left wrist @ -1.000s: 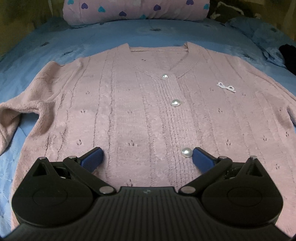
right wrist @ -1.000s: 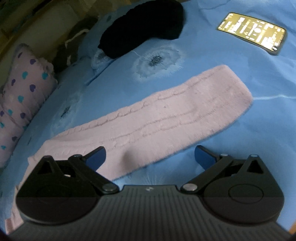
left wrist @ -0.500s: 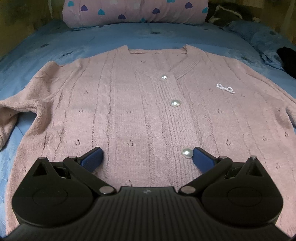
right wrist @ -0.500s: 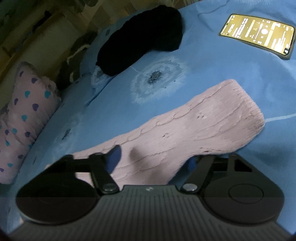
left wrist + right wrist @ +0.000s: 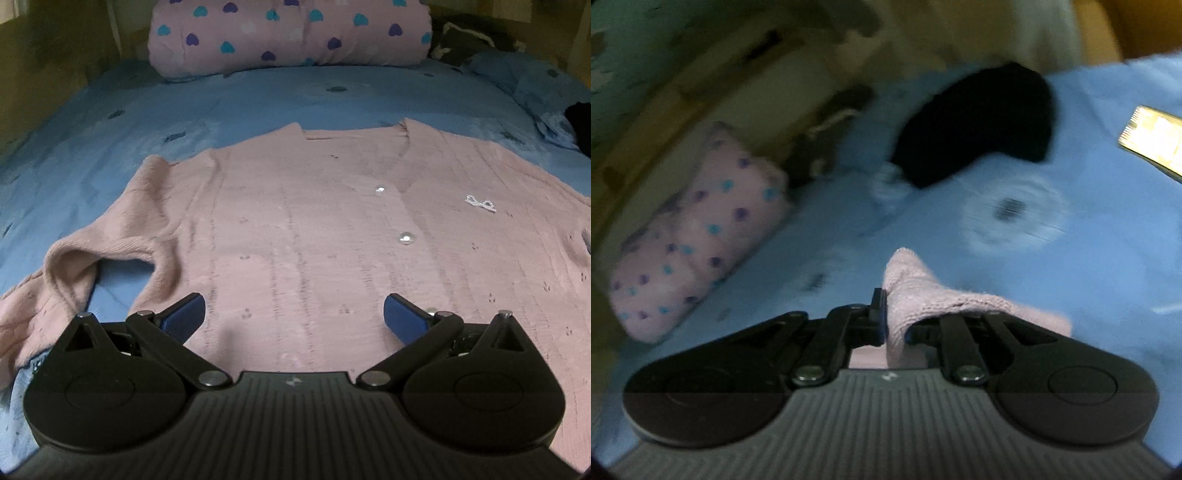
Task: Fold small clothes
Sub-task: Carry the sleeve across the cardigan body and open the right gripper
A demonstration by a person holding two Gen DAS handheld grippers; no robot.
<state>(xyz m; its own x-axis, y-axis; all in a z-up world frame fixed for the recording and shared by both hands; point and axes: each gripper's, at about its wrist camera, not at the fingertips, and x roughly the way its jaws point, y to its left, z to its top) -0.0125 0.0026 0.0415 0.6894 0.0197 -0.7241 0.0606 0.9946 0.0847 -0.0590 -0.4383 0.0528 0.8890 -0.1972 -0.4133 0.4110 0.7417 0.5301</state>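
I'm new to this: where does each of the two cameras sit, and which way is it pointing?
Left wrist: sits on the left gripper, looking along its open fingers over the pink cardigan toward the heart pillow.
Right wrist: sits on the right gripper, shut on the cardigan's sleeve, facing the blue sheet, a black garment and a lit phone.
Shared: cardigan, heart pillow and blue sheet appear in both.
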